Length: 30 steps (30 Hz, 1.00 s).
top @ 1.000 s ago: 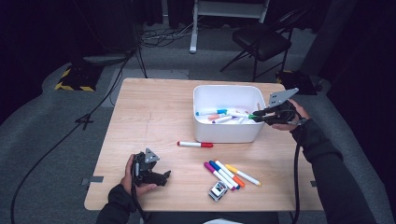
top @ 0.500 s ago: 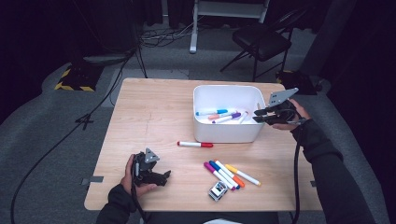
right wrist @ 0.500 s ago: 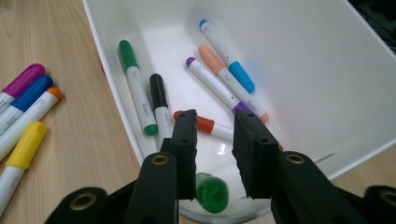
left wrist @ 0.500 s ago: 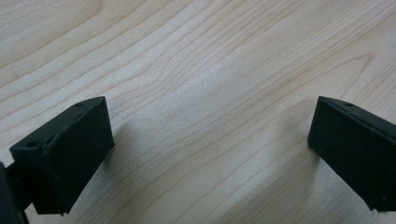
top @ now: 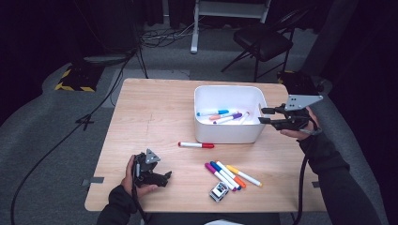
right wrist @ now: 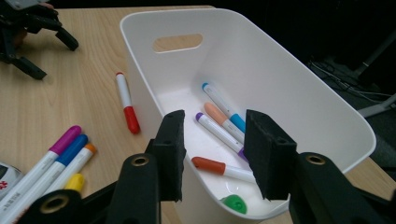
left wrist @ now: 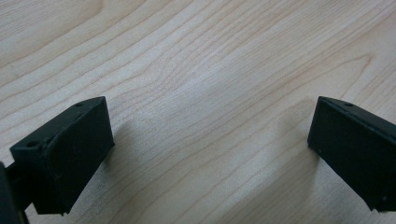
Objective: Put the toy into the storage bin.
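A white bin (top: 230, 133) stands on the wooden table and holds a blue marker (top: 213, 113), an orange one (top: 220, 116) and a purple one (top: 228, 118). My right gripper (top: 264, 115) hovers just off the bin's right rim. Its jaws have just been opening, and nothing is between them. In the right gripper view the gripper (right wrist: 215, 135) looks into the bin (right wrist: 280, 74) at the purple marker (right wrist: 219, 133) and a green cap (right wrist: 233, 204). My left gripper (top: 162, 177) rests on the table near the front left, its jaws spread wide over bare wood (left wrist: 210, 140).
A red marker (top: 196, 145) lies on the table in front of the bin. Several more markers (top: 230, 175) lie in a row at the front, with a small printed card (top: 218, 191) beside them. A black chair (top: 267, 40) stands beyond the table.
The right gripper has drawn back to the right, off the bin's rim, and its jaws have parted. The left gripper has kept still.
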Available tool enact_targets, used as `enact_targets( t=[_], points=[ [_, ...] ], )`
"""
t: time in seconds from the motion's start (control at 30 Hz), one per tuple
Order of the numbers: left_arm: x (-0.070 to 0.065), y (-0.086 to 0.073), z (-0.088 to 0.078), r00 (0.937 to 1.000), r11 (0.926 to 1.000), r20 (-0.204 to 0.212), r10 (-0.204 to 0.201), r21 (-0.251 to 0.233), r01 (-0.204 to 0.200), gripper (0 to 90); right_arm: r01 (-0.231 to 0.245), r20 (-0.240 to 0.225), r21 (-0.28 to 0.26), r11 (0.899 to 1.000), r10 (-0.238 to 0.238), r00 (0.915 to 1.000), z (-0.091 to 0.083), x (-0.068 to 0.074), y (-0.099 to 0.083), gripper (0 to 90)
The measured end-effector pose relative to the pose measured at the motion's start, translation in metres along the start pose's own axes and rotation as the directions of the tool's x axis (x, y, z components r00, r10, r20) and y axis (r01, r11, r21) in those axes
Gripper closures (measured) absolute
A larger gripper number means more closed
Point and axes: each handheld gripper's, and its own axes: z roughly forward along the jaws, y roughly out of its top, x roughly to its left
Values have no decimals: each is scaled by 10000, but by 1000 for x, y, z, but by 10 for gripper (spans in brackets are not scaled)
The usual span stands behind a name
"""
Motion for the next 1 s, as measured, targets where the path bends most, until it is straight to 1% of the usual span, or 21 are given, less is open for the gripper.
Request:
enact_targets(
  t=[0.07,0.13,0.17,0.23,0.27,0.3,0.33,0.37,0.47,0.53,0.6,0.67,0.7,0.73,0.8,0.83,0.87,0.9,0.93,1.0],
  points=[
    [0,0,0,10000,10000,1,0,0,0,3,23,22,-176,9998,-23,10000,-4,7,-1,583],
    [0,0,0,10000,10000,1,1,1,-1,3,93,-153,-392,9992,-100,9998,-7,17,-4,578],
    [0,0,0,10000,10000,17,4,3,-4,3,106,-224,-468,9989,-116,9997,-7,24,-7,576],
    [0,0,0,10000,10000,-3,-1,0,1,3,156,-380,-446,9989,-173,9991,-6,35,-11,573],
    [0,0,0,10000,10000,0,-3,-1,3,3,296,-529,-440,9986,-319,9981,-4,42,-14,571],
    [0,0,0,10000,10000,1,1,0,-1,3,266,-688,-484,9985,-299,9972,-2,48,-17,571],
    [0,0,0,10000,10000,0,0,1,0,3,268,-815,-404,9988,-300,9962,1,53,-20,571],
    [0,0,0,10000,10000,0,2,3,-2,3,421,-925,-299,9987,-447,9947,5,59,-23,570],
    [0,0,0,10000,10000,-1,-1,-2,1,3,472,-1314,-67,9989,-477,9902,17,73,-33,567],
    [0,0,0,10000,10000,1,-2,0,2,3,450,-1562,125,9989,-425,9868,27,82,-41,559],
    [0,0,0,10000,10000,-1,2,1,-2,3,375,-1890,334,9987,-305,9815,39,92,-50,559],
    [0,0,0,10000,10000,-5,3,0,-3,3,428,-2157,681,9968,-272,9761,51,100,-59,559],
    [0,0,0,10000,10000,-2,1,1,-1,3,440,-2261,770,9961,-256,9738,57,102,-62,559],
    [0,0,0,10000,10000,-4,5,0,-5,3,324,-2272,816,9961,-130,9738,59,104,-64,558],
    [0,0,0,10000,10000,-4,3,0,-3,3,197,-2497,1034,9944,67,9683,68,108,-71,556],
    [0,0,0,10000,10000,-3,3,1,-3,3,262,-2563,1208,9923,57,9666,74,109,-75,555],
    [0,0,0,10000,10000,-4,2,0,-2,3,167,-2601,1258,9919,168,9654,77,111,-77,555],
    [0,0,0,10000,10000,-4,4,1,-4,3,174,-2681,1377,9903,204,9632,80,112,-79,555],
    [0,0,0,10000,10000,-4,2,1,-2,3,30,-2724,1393,9903,354,9615,83,113,-81,555],
    [0,0,0,10000,10000,-5,1,-1,-1,4,58,-2797,1470,9891,359,9594,87,114,-84,555]
  ],
)
